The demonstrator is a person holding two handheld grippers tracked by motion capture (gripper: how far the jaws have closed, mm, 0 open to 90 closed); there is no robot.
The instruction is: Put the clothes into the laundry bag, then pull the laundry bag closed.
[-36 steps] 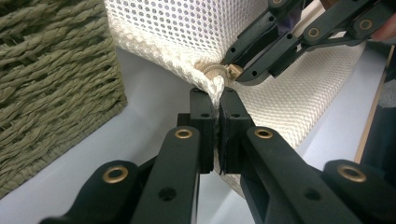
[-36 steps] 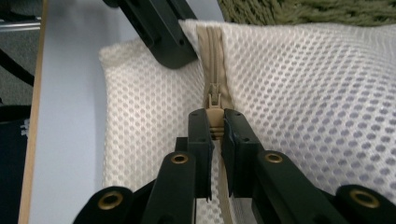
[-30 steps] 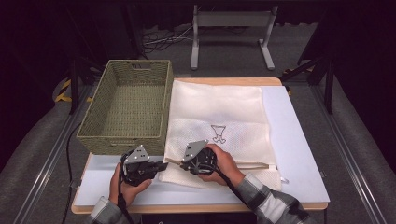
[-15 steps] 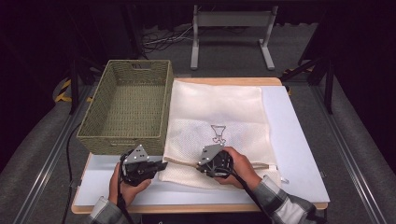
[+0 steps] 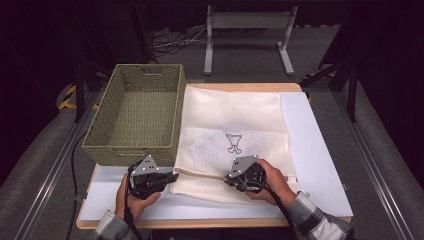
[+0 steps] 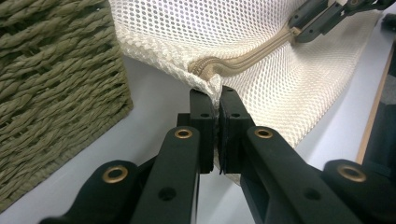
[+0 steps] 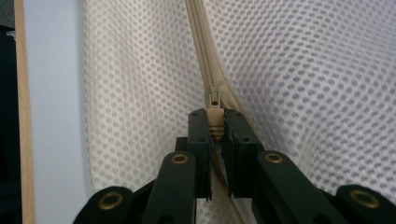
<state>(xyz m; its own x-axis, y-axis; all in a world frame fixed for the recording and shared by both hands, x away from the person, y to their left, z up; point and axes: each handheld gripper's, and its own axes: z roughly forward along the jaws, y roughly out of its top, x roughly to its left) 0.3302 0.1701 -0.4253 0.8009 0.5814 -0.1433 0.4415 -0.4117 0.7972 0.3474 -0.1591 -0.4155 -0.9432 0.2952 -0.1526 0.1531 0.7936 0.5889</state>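
While left fingers (image 6: 215, 100) pinch its corner, right fingers (image 7: 215, 125) clamp the cream mesh bag's (image 5: 235, 125) zipper pull (image 7: 214, 116).

Cream open-mesh cloth laundry bag (image 5: 235, 125); beside it a rough woven wicker basket (image 5: 137, 112) on the smooth matt table (image 5: 320, 150).

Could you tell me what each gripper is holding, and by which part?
Left gripper pinches the mesh bag by its corner; right gripper grips its zipper pull.
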